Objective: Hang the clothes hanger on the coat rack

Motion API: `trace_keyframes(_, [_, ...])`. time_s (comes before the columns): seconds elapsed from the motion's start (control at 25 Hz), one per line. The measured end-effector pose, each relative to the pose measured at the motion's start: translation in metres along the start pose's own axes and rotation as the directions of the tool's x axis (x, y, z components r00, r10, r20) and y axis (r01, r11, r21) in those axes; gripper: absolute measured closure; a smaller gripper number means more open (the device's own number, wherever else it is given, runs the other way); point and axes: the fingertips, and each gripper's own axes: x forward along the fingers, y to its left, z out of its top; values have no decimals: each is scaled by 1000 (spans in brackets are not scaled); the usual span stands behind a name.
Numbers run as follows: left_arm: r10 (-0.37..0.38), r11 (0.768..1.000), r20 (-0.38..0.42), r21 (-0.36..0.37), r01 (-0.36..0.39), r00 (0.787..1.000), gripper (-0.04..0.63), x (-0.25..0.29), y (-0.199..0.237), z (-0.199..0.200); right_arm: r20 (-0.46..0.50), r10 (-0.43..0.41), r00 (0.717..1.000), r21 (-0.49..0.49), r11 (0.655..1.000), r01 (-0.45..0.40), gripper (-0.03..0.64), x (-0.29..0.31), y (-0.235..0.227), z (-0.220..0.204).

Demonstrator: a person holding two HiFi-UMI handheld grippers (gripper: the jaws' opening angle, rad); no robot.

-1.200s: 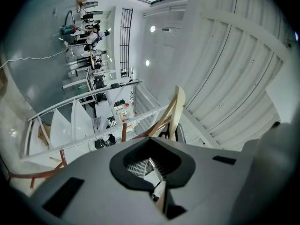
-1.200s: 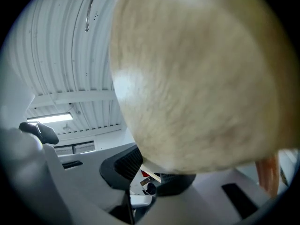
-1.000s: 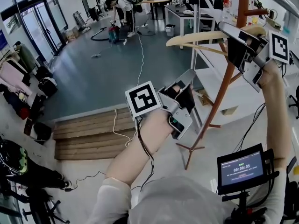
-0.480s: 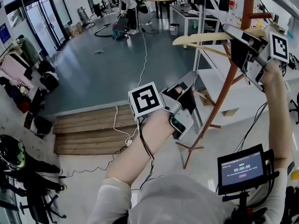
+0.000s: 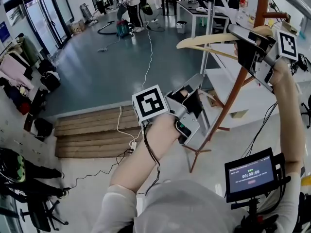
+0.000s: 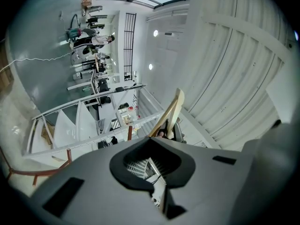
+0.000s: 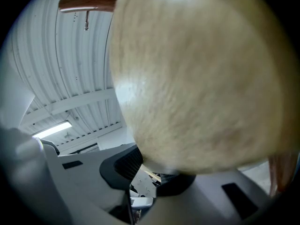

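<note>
A pale wooden clothes hanger (image 5: 209,39) is held high at the upper right, level, with my right gripper (image 5: 241,35) shut on its right end. It hangs just left of the brown coat rack post (image 5: 236,84), below and left of a brown peg (image 5: 277,15). In the right gripper view the hanger (image 7: 197,78) fills most of the picture above the right gripper (image 7: 149,168), and a peg (image 7: 86,1) shows at the top left. My left gripper (image 5: 196,80) is lower, mid-frame, shut and empty. The left gripper (image 6: 151,146) points up toward the hanger (image 6: 173,109).
White desks and shelving (image 5: 228,89) stand behind the rack. A wooden step platform (image 5: 92,135) lies on the floor at left, with a white cable (image 5: 146,52) running across it. A small screen (image 5: 250,174) sits at lower right. A person (image 5: 131,4) works far back.
My right gripper has drifted slightly left, away from the peg, with the hanger still in it. The left gripper has stayed where it was.
</note>
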Motion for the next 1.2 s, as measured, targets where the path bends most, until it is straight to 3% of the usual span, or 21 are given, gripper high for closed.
trace_keyframes(0.52, [46,999,24,-22,-46,999,589,-14,18,5,52,-6,999,102,995,0,528,3,-31,-14])
trace_keyframes(0.76, [60,998,44,-33,-59,997,589,-18,22,6,134,-1,991,17,1000,-1,525,-5,-31,-7])
trace_keyframes(0.92, [73,996,43,-50,-70,996,589,-24,25,3,209,0,978,21,1000,-4,522,-17,-27,-3])
trace_keyframes(1.04, [79,995,37,-63,-76,996,589,-26,32,-2,259,-51,964,15,999,48,477,-24,-33,-3])
trace_keyframes(1.12, [79,994,27,-74,-77,997,589,-26,37,-6,296,-121,947,20,993,120,415,-31,-41,-3])
trace_keyframes(1.2, [82,993,16,-85,-80,997,589,-27,42,-10,334,-205,920,41,978,203,403,-42,-48,-3])
